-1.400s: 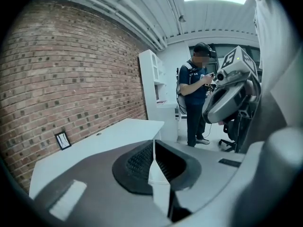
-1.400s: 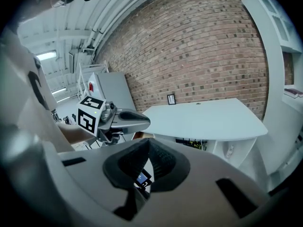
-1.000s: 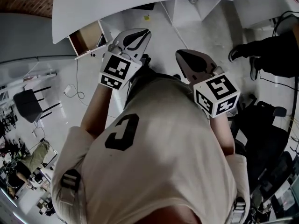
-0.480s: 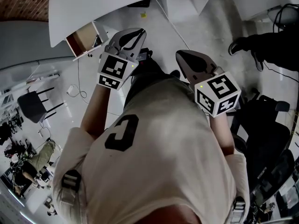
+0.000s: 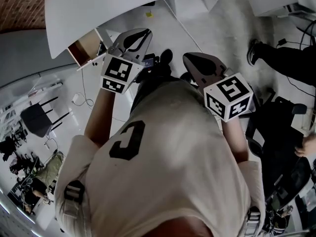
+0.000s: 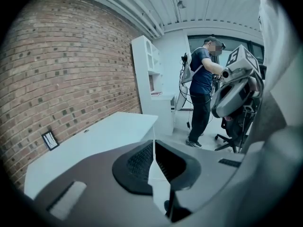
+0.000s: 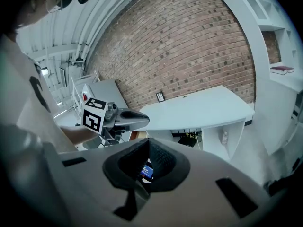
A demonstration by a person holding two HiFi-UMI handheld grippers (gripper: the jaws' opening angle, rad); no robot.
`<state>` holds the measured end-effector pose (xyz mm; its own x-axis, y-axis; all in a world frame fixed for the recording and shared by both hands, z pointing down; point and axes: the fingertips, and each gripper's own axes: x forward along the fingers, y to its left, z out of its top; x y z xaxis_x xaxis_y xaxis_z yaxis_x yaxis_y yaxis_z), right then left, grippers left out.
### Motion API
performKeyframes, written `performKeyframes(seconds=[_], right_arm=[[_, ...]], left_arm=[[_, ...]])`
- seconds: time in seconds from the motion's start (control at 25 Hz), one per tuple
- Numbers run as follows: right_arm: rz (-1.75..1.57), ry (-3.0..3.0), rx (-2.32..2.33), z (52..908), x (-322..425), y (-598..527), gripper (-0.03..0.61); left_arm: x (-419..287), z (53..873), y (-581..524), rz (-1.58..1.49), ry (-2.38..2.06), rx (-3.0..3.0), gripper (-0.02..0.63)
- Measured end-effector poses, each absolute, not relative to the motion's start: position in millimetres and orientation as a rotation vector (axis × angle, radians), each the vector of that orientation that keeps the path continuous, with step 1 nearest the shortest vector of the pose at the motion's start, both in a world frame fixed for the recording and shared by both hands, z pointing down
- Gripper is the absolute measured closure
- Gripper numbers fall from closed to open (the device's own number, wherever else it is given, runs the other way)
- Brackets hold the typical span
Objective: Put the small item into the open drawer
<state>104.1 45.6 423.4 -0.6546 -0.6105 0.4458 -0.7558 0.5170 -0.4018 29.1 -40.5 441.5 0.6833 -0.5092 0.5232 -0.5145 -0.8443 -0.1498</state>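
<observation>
Brick wall (image 5: 22, 1) fills the far left corner, and one white desk (image 5: 123, 4) stands by it. Under the desk, one drawer (image 5: 85, 44) hangs open, and its inside looks brown.

Just right of the drawer is the left gripper (image 5: 140, 36). Its jaws are pressed together, with only a thin slit between them and nothing in it.

Further right is the right gripper (image 5: 192, 60). Its jaws are squeezed on one small item (image 7: 147, 171). The small item is flat and blue, with tiny white marks that are too small to read. It sits deep between the black pads (image 7: 163, 162), apart from the drawer.

There are two grippers. Each one has a cube (image 5: 119, 73) with black and white squares, so that makes two cubes. There is one small item, one open drawer and one desk.

The left gripper view also shows one other person (image 6: 202, 79) in a dark blue shirt, far off by one tall white shelf (image 6: 154, 79).
</observation>
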Motion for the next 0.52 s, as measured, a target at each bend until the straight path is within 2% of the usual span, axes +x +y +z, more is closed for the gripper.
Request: performKeyframes(seconds=[0.28,0.52], right_arm=[[0.781,-2.397,1.207,426.8,65.3,-21.8,0.577],[0.774,-2.391,1.094,448.0,21.4,-24.3,0.577]], left_arm=[[1.4,452.3,-107.1,0.783,-0.739,2.892,0.598],[-24.5,487.9,-95.3,0.821,-0.656,2.821,0.598]])
